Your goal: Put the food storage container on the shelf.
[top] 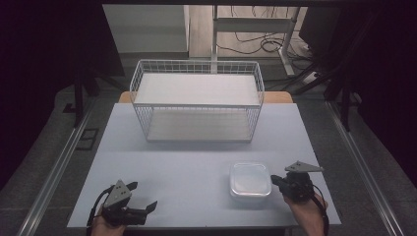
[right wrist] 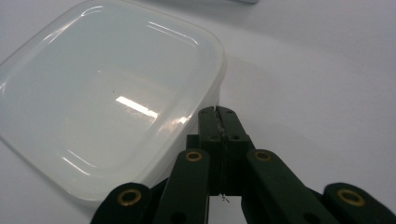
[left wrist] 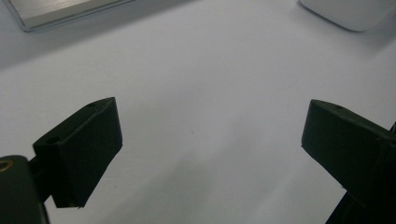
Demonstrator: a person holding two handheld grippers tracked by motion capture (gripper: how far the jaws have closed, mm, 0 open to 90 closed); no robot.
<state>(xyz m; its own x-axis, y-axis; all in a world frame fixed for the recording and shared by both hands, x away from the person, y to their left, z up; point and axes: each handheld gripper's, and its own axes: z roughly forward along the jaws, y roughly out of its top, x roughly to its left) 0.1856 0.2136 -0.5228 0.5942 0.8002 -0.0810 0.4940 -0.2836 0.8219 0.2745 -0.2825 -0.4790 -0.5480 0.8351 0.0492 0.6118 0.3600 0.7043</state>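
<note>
Pale lavender-grey rectangular tabletop (top: 196,162) filled centre of high view, evenly lit from above. Dark grey speckled floor (top: 44,162) lay on both sides. Silver metal rails (top: 54,172) ran along table's left and right edges. Beyond far edge stood white metal desk frame (top: 255,29), black cables (top: 255,44) coiled beneath it. Black curtains (top: 49,49) darkened both upper corners.

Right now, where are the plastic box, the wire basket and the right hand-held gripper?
plastic box (top: 250,180), high view, middle of its lid.
wire basket (top: 196,104), high view, front top rim.
right hand-held gripper (right wrist: 218,113), right gripper view, closed jaw tips.
</note>
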